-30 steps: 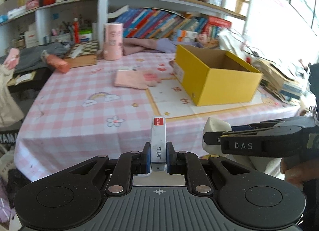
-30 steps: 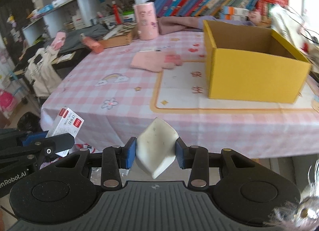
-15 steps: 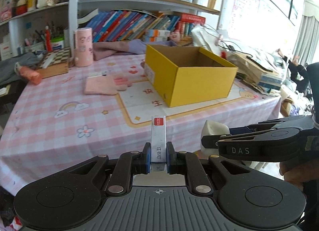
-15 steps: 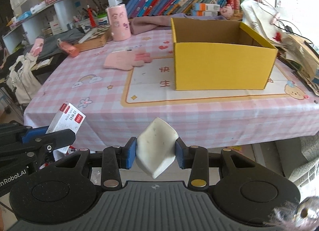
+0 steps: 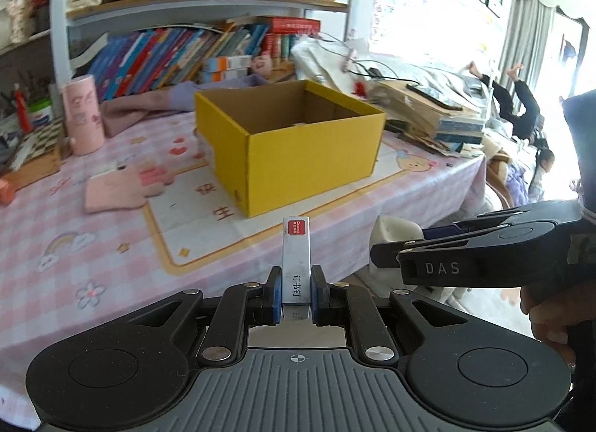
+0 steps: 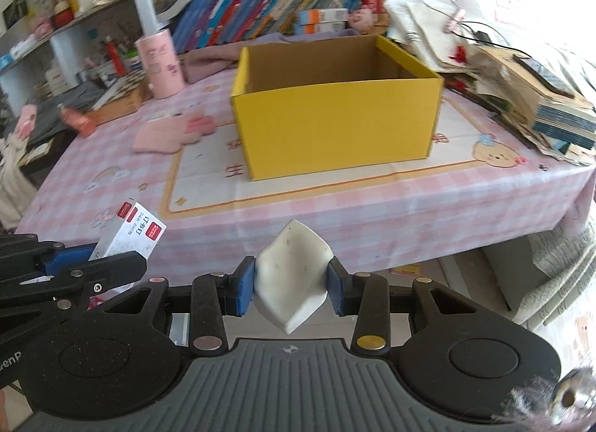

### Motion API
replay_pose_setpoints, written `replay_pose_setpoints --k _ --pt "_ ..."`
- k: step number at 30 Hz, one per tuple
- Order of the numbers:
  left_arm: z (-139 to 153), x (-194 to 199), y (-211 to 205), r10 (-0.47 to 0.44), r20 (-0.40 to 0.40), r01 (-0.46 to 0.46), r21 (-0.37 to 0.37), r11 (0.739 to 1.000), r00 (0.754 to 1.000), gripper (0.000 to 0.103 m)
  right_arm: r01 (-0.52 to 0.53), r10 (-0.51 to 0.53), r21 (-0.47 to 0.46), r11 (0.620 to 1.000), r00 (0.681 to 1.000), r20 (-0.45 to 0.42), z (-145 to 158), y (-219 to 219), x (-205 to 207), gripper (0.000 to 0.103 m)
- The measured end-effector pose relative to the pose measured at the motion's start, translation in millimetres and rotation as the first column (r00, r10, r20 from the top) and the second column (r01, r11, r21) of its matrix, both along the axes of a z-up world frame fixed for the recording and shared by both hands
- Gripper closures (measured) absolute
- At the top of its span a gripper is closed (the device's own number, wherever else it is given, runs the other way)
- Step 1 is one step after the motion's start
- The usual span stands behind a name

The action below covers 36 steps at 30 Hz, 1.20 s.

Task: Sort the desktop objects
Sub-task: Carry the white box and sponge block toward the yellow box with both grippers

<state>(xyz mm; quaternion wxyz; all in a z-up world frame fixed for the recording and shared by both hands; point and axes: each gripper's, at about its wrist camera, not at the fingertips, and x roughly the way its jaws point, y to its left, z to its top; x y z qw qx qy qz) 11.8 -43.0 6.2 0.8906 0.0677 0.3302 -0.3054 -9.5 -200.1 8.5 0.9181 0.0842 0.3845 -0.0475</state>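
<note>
While both claws hang in front of the near edge of the table (image 6: pixel 372 208), each is clamped on something. The left gripper (image 5: pixel 296 296) has its blue pads (image 5: pixel 275 296) drawn in narrow against the thin sides of a small staple box (image 5: pixel 296 264), which stands upright between them with its red label at the top. The right gripper (image 6: pixel 290 285) is set wider, its pads (image 6: pixel 246 288) pressing both sides of a white eraser (image 6: pixel 292 275) that sits cornerwise, one point up and one down.

Ahead of both, an open yellow box (image 6: pixel 335 134) stands on the pink checked tablecloth, on a printed white panel with an orange border. A pink cloth (image 6: pixel 167 134) lies flat just to its left, and a pink cup (image 6: pixel 160 63) stands upright farther back near the bookshelf.

From the left wrist, the right claw shows side-on at the right edge with the eraser peeking past its tip, along with part of the hand (image 5: pixel 551 316) holding it. From the right wrist, the left claw enters at the lower left, and here the staple box shows its broad printed face, tilted. Only the left view looks down on a small pale thing on the yellow box's floor; the right view sees just its inner walls
</note>
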Motion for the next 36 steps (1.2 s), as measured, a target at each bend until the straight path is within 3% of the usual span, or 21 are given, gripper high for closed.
replay_pose_setpoints --k 22,29,36 --pt "-6 23 -61 -0.088 -0.017 0.088 0.011 0.996 0.996 0.09 0.095 -0.095 0.019 0.995 0.995 -0.032 -7 -64 6 0.067" --pt "-2 37 -73 -0.062 0.001 0.062 0.008 0.998 0.998 0.09 0.071 -0.071 0.018 0.997 0.997 -0.028 -6 -78 22 0.067" --pt "9 54 -93 -0.039 0.056 0.039 0.001 0.999 0.998 0.09 0.026 -0.026 -0.004 1.0 0.999 0.031 5 -96 43 0.067"
